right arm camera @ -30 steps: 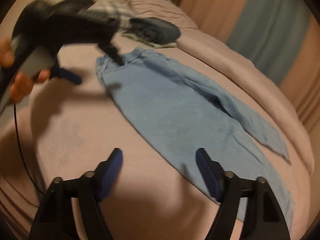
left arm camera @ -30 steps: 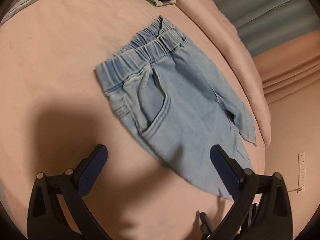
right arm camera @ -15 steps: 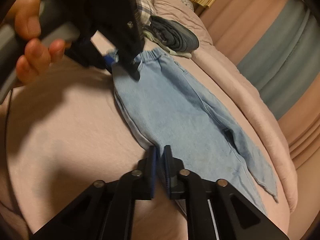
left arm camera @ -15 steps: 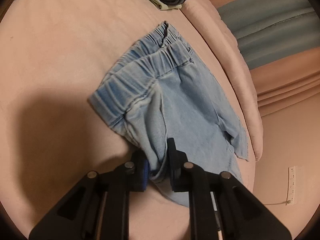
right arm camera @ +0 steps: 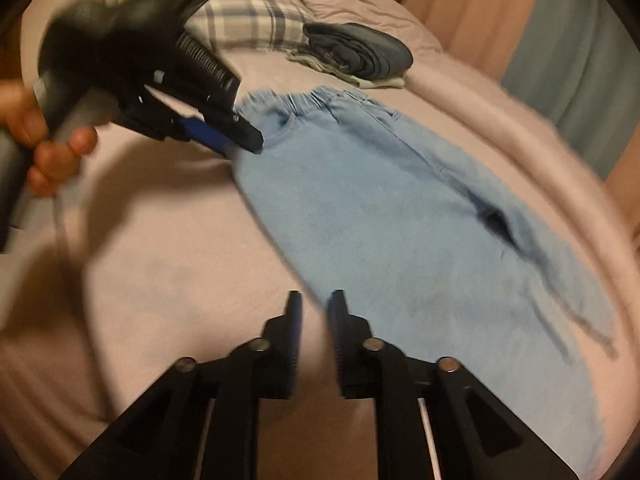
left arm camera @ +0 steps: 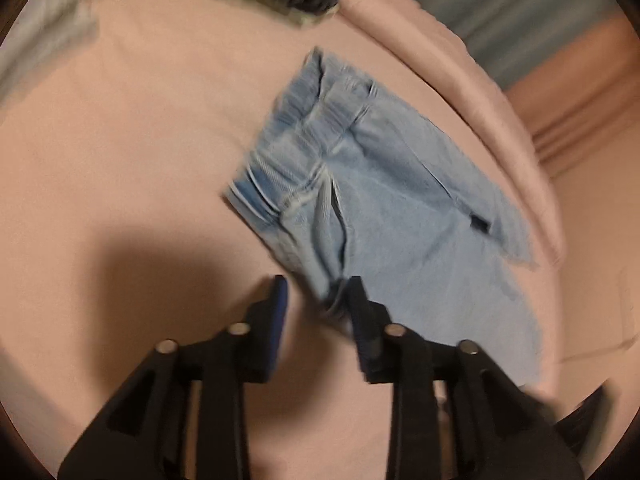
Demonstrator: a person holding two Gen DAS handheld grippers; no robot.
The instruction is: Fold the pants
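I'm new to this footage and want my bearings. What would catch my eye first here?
The light blue pants lie spread across the pink bedspread, elastic waistband toward a folded dark pile at the far end. The left gripper and the right gripper sit at the pants' near edge, both slightly open; whether any cloth is pinched is blurred.

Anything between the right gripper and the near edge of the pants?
Nothing visible. The right gripper is open right at the pants' near edge, with only bare sheet around it. The folded clothes lie beyond the waistband.
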